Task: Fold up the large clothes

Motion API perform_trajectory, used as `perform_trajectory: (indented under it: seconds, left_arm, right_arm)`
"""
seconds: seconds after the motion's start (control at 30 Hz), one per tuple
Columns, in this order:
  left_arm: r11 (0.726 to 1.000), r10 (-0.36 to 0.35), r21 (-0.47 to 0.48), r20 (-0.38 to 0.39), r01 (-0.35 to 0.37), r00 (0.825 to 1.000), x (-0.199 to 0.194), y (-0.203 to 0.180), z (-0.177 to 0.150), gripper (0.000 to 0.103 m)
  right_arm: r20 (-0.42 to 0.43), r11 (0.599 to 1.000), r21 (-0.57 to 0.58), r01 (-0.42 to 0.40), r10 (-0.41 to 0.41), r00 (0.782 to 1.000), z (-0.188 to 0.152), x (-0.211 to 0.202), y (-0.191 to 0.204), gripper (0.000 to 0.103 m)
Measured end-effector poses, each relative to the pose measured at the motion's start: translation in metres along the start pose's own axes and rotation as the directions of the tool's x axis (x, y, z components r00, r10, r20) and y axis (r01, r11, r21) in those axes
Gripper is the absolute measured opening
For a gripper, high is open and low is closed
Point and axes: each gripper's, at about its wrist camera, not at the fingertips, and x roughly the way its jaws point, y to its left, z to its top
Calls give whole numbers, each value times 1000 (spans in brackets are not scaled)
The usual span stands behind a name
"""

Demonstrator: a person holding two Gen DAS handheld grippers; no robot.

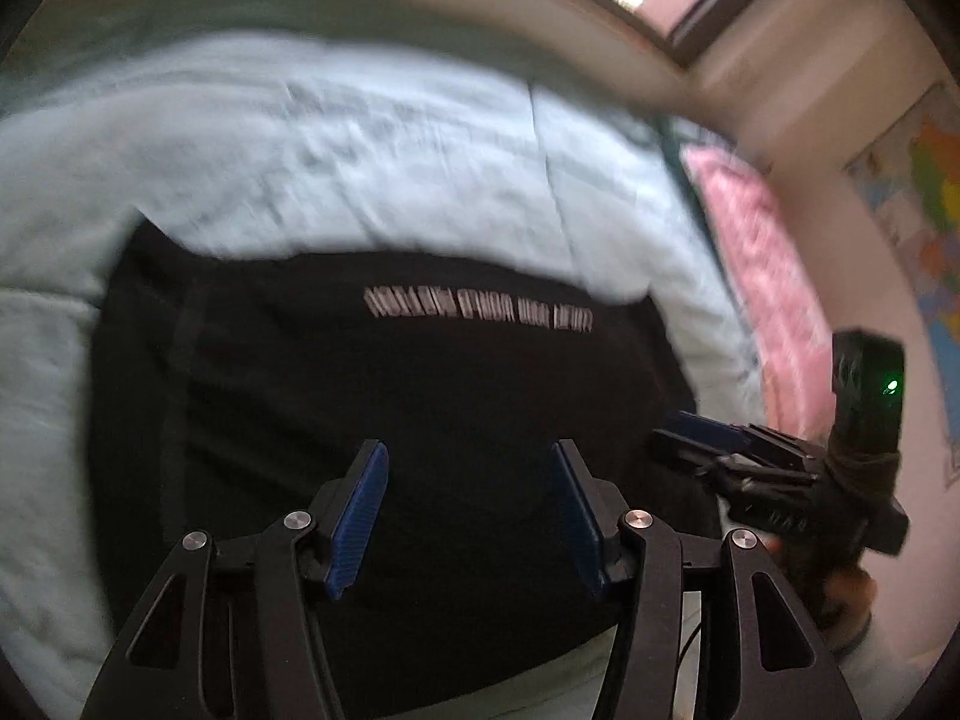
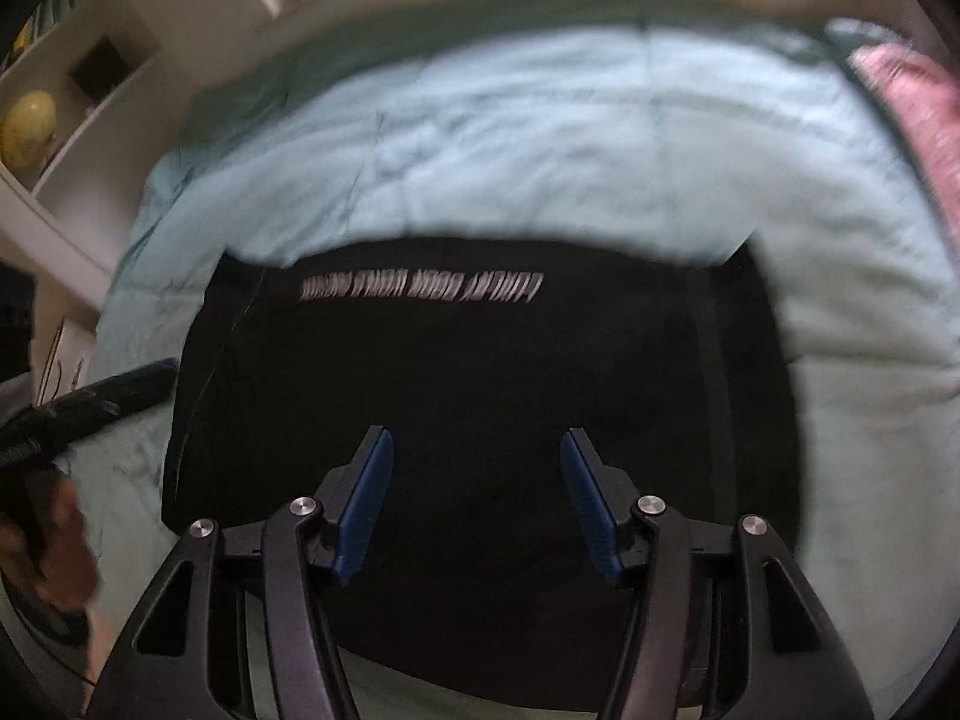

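A black garment (image 1: 390,396) with a line of pale lettering (image 1: 480,309) lies flat in a folded block on a light blue quilt (image 1: 300,144). My left gripper (image 1: 471,459) hangs above its near part, open, with nothing between the blue pads. The right wrist view shows the same garment (image 2: 480,372) and lettering (image 2: 420,287) under my right gripper (image 2: 477,444), which is also open and empty. The right gripper (image 1: 690,438) appears at the right edge of the left wrist view, and the left gripper (image 2: 120,387) at the left edge of the right wrist view.
A pink patterned cushion (image 1: 762,264) lies at the quilt's right side, next to a wall with a coloured map (image 1: 924,192). White shelves (image 2: 78,120) with a yellow round thing (image 2: 27,126) stand left of the bed. A hand (image 2: 54,546) holds the left gripper.
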Motion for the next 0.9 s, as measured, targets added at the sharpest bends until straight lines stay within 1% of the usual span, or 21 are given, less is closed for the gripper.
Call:
perform_trajectory:
  seconds: [0.03,0.07,0.13,0.2,0.23,0.33,0.4,0.47,0.5,0.57,0.6,0.63,0.67,0.7,0.77,0.8,0.83,0.9]
  left_arm:
    - [1000,8,1,-57,-8,998,22,-1,-6,58]
    - [999,35,0,-94,-35,995,39,0,-13,57]
    - [995,96,25,-125,-94,987,64,4,-23,57]
    - [991,134,42,-143,-129,981,81,6,-25,57]
    - [989,147,33,-147,-144,978,87,9,-26,57]
    - [987,163,19,-149,-163,975,98,12,-22,57]
    - [988,156,13,-148,-155,977,93,12,-19,57]
    - [993,118,-3,-149,-119,982,79,11,-15,57]
    - [996,84,-11,-139,-86,987,69,9,-9,57]
    - [999,37,-12,-86,-38,996,52,8,8,57]
    - [999,37,-6,-49,-37,998,43,5,19,58]
    - [999,40,-5,-29,-41,999,39,4,28,57]
    - [999,29,-13,-20,-29,999,40,5,40,58]
    - [1000,21,-20,-28,-21,999,45,8,46,58]
    - [997,64,-43,-102,-69,993,73,24,55,57]
    - [995,75,-54,-146,-84,986,89,30,55,57]
    - [993,80,-66,-198,-94,977,108,39,53,57]
    - [993,94,-48,-220,-107,971,125,44,48,57]
  right_arm:
    - [-33,1000,3,12,-12,999,-5,15,1,61]
    - [-57,1000,3,17,-17,998,-9,27,0,61]
    - [-80,999,-8,32,-32,996,-18,51,-2,61]
    - [-89,999,-26,45,-47,995,-24,66,-4,62]
    - [-93,997,-50,64,-68,993,-29,76,-4,62]
    - [-69,996,-53,77,-80,994,-37,88,-6,62]
    - [-76,996,-48,76,-80,994,-37,87,-5,62]
    - [-111,998,-30,53,-56,992,-29,79,-7,62]
    - [-119,999,-22,39,-41,992,-23,73,-8,62]
    - [-58,999,-35,10,-12,998,-5,48,-5,62]
    - [-25,999,-48,17,-18,1000,3,39,-3,62]
    - [20,997,-67,48,-47,999,18,31,0,62]
    - [36,995,-73,74,-71,997,28,30,2,62]
    - [38,993,-72,95,-92,995,37,33,2,62]
    - [11,992,-55,110,-110,994,51,56,-5,62]
    - [-20,993,-45,108,-109,994,50,71,-8,62]
    - [-82,993,-28,114,-116,990,48,96,-17,62]
    - [-113,993,-16,118,-119,986,36,116,-23,62]
